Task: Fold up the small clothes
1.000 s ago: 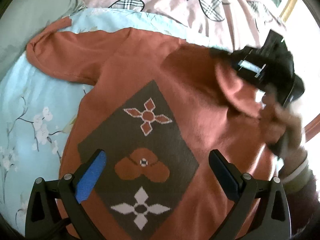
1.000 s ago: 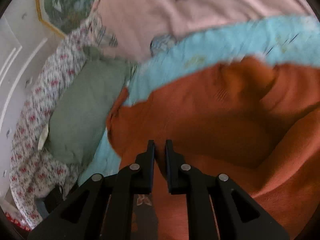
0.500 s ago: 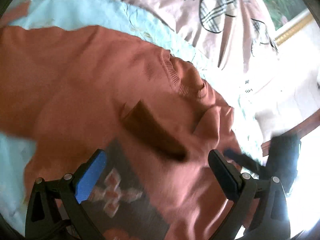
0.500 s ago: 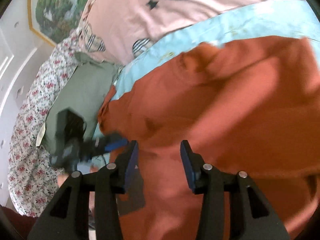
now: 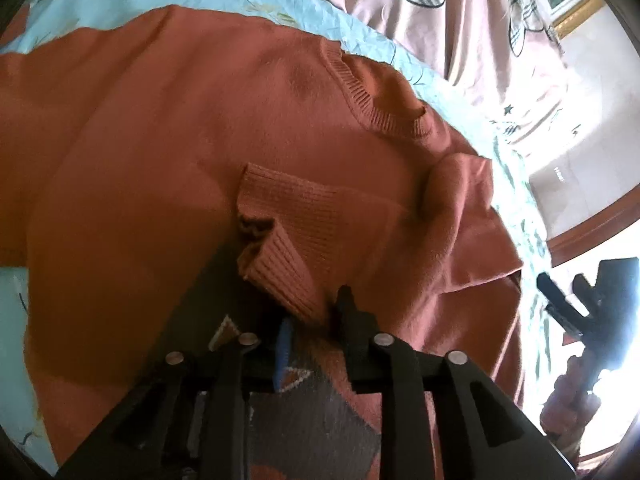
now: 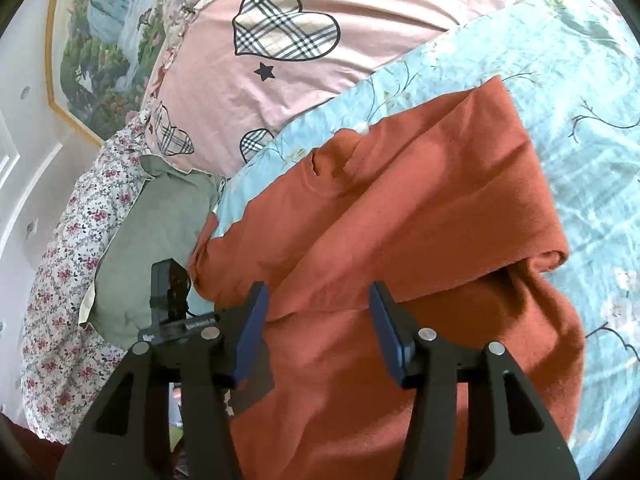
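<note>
The rust-orange sweater (image 5: 168, 152) lies spread on the light-blue floral bedspread (image 6: 580, 92). The left gripper (image 5: 310, 320) sits low over its chest, jaws pinched on the ribbed sleeve cuff (image 5: 276, 268). The right gripper (image 6: 318, 320) hovers over the sweater's right side — jaws wide apart, holding nothing.

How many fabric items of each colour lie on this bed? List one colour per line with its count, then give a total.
Rust-orange sweater: 1
Light blue floral sheet: 1
Pink quilt with plaid hearts: 1
Grey-green pillow: 1
White cloth with red flowers: 1
Total: 5
</note>
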